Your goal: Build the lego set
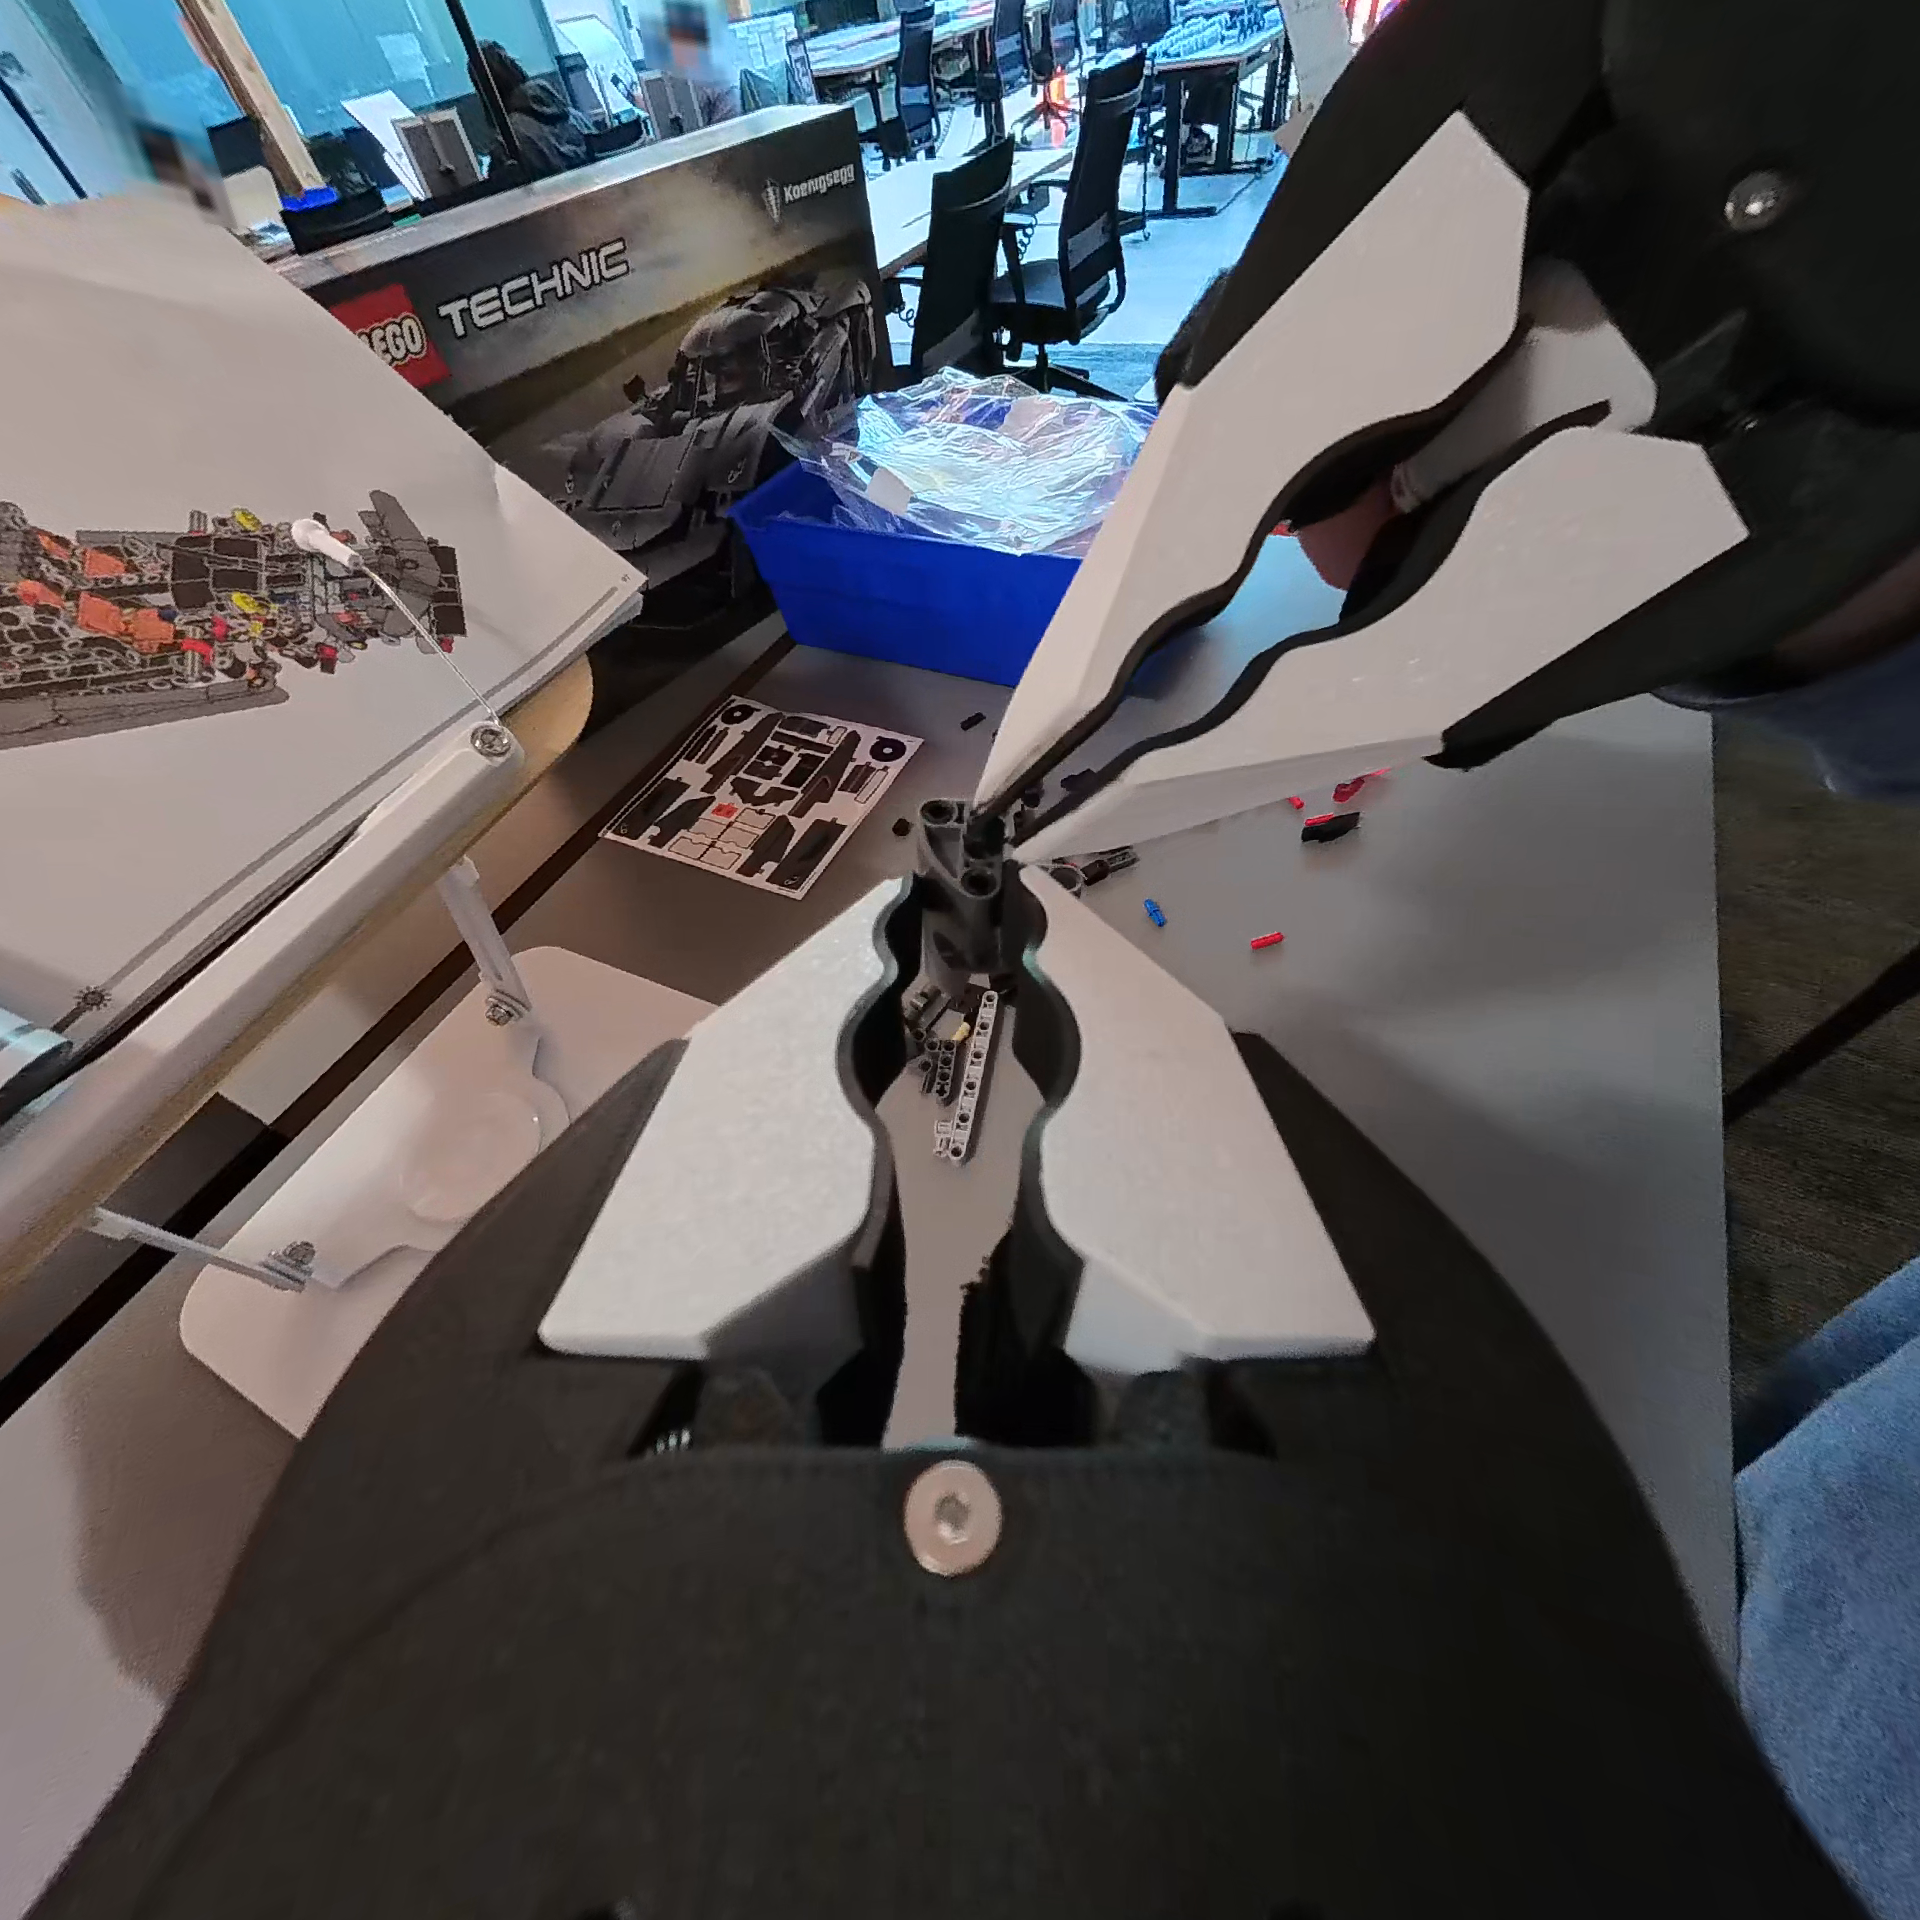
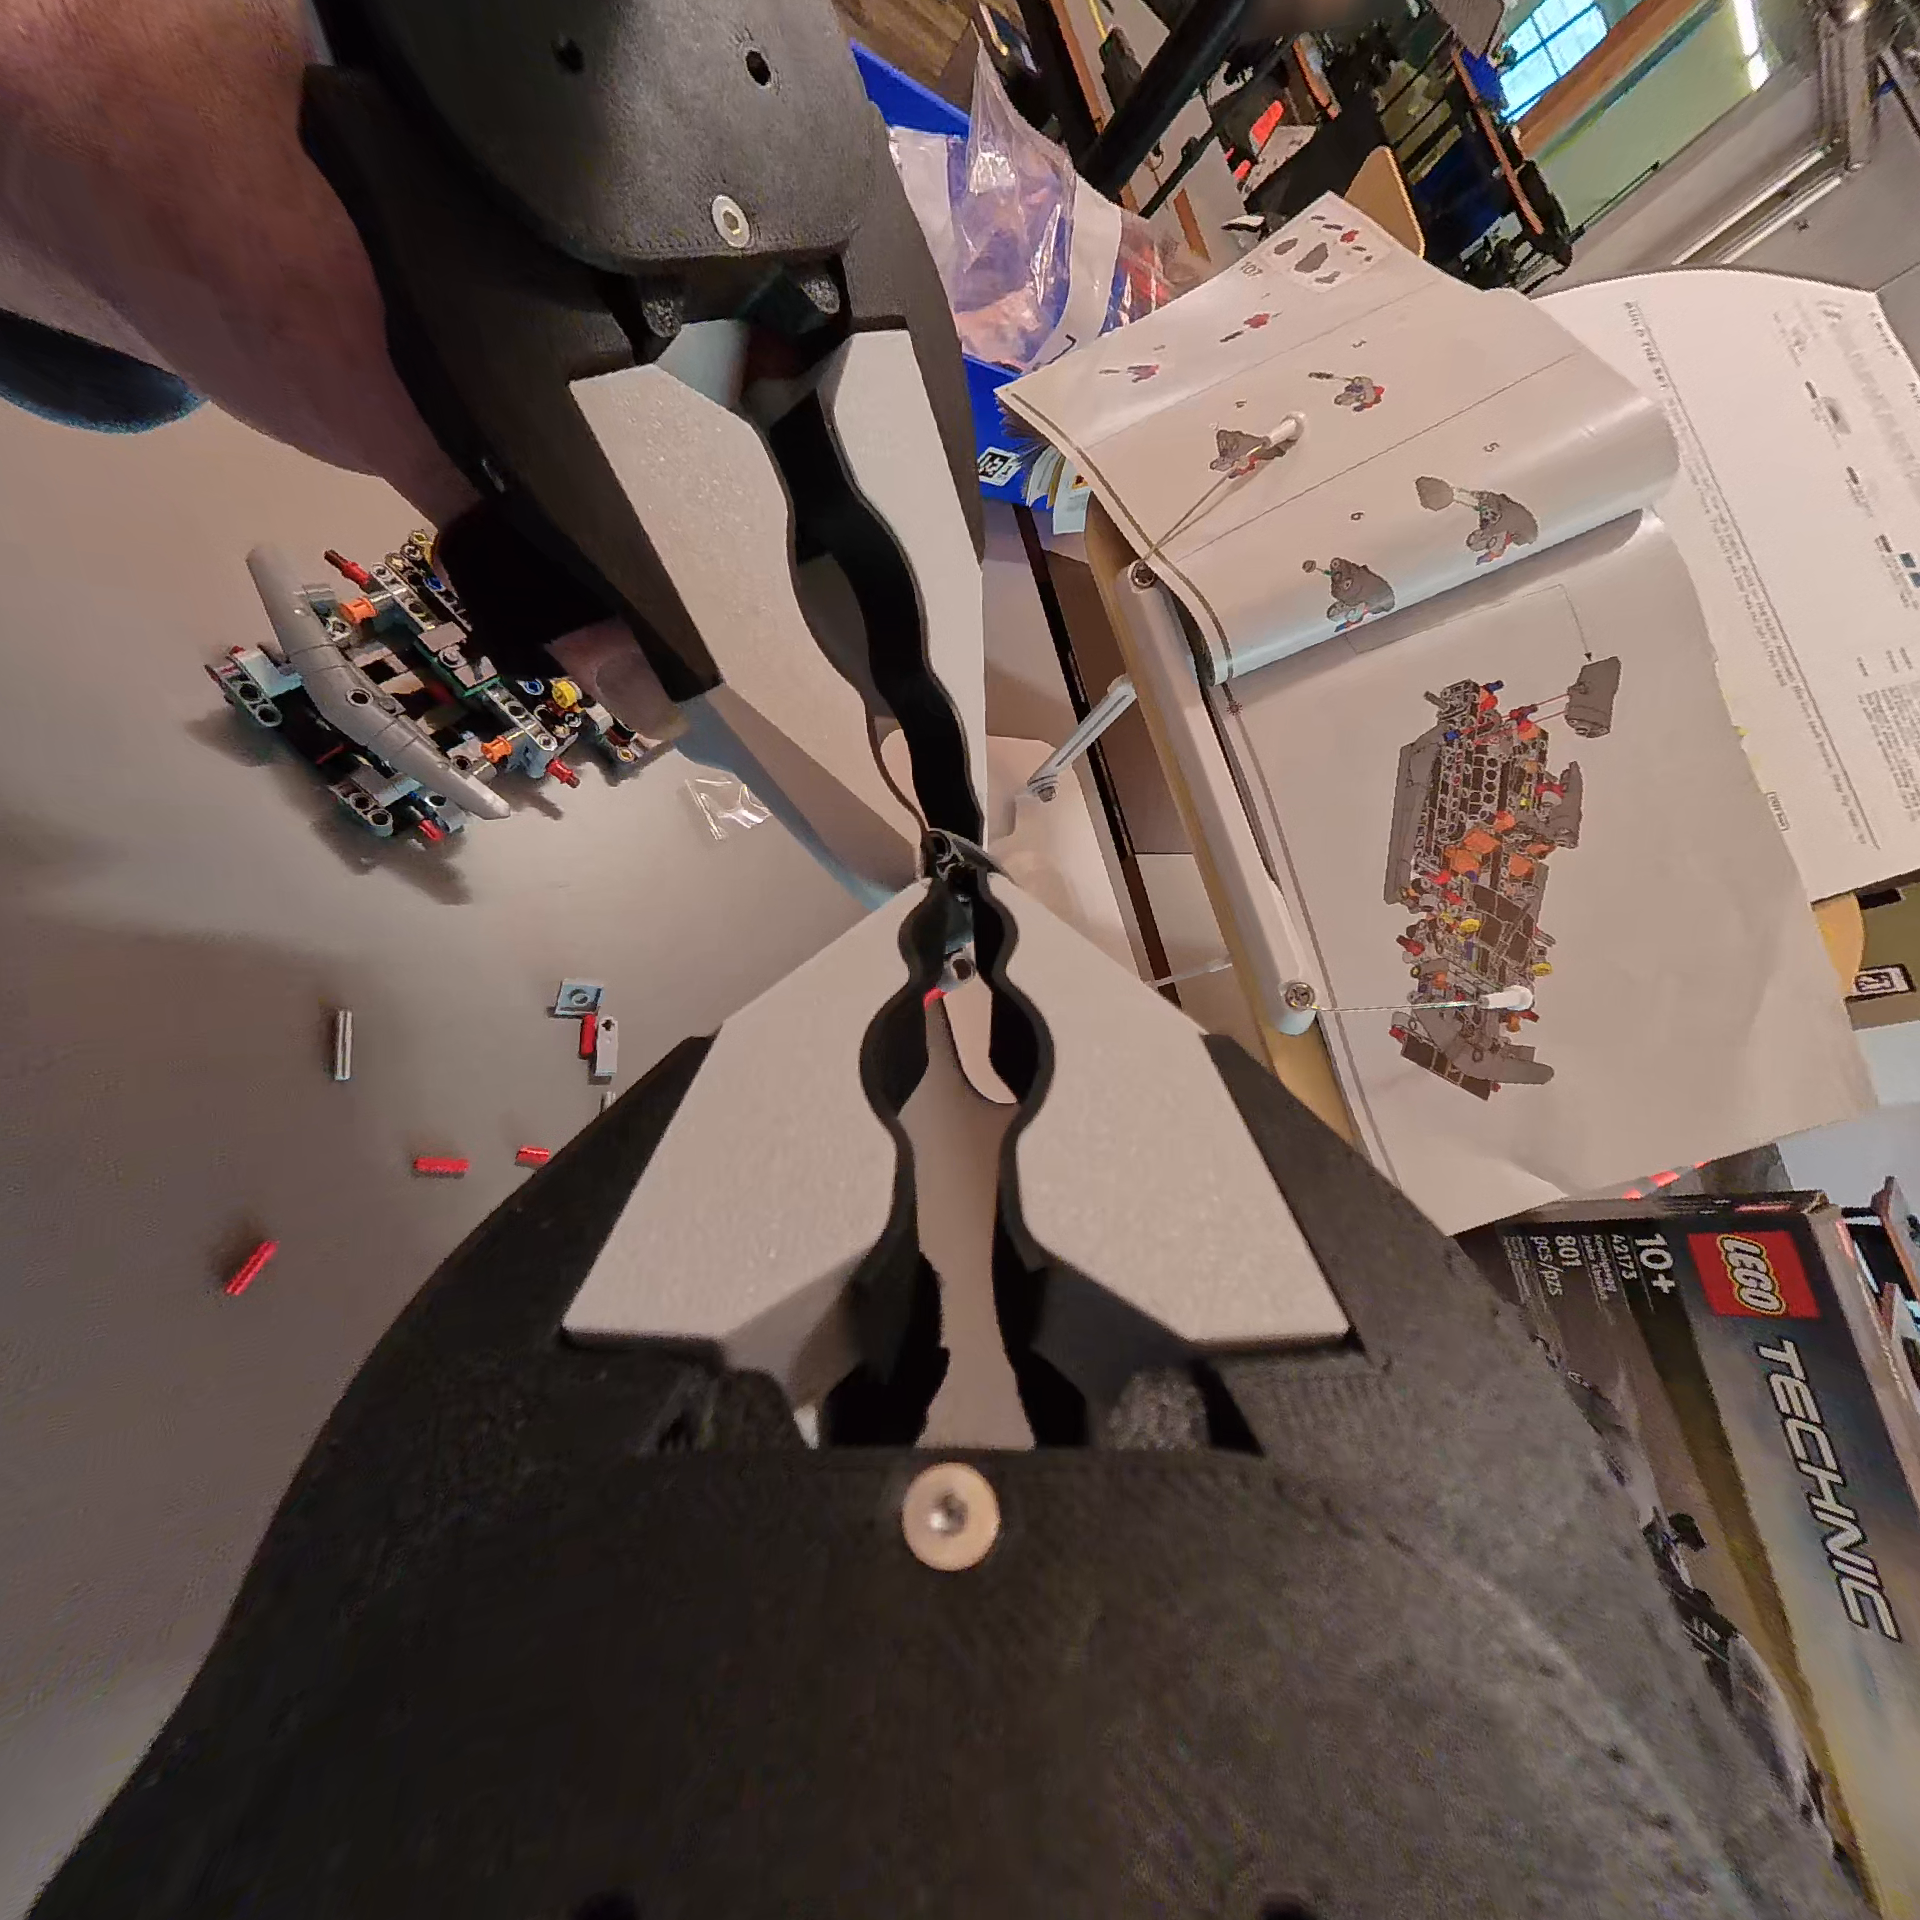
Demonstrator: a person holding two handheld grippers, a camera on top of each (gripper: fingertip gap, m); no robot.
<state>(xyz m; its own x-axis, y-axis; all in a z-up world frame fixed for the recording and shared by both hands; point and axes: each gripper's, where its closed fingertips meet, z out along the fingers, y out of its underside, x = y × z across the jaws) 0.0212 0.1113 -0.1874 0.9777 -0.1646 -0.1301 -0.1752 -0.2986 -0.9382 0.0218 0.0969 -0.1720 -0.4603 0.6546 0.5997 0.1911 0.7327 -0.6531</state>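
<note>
Left gripper (image 1: 961, 894) clamped a dark beam (image 1: 961, 873) upright above the table (image 1: 1455, 1039); right gripper (image 1: 1003, 826) met it at the top. Right view: right gripper (image 2: 951, 899) pinched a small black pin (image 2: 954, 920) (tiny, partly hidden) against that beam (image 2: 948, 850); chassis (image 2: 416, 691) lay well apart.

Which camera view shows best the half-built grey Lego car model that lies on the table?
The right wrist view. There the half-built grey Lego car model lies open on the grey table, only its right end hidden behind the left gripper. The left wrist view shows just a strip of it between that gripper's fingers.
</note>
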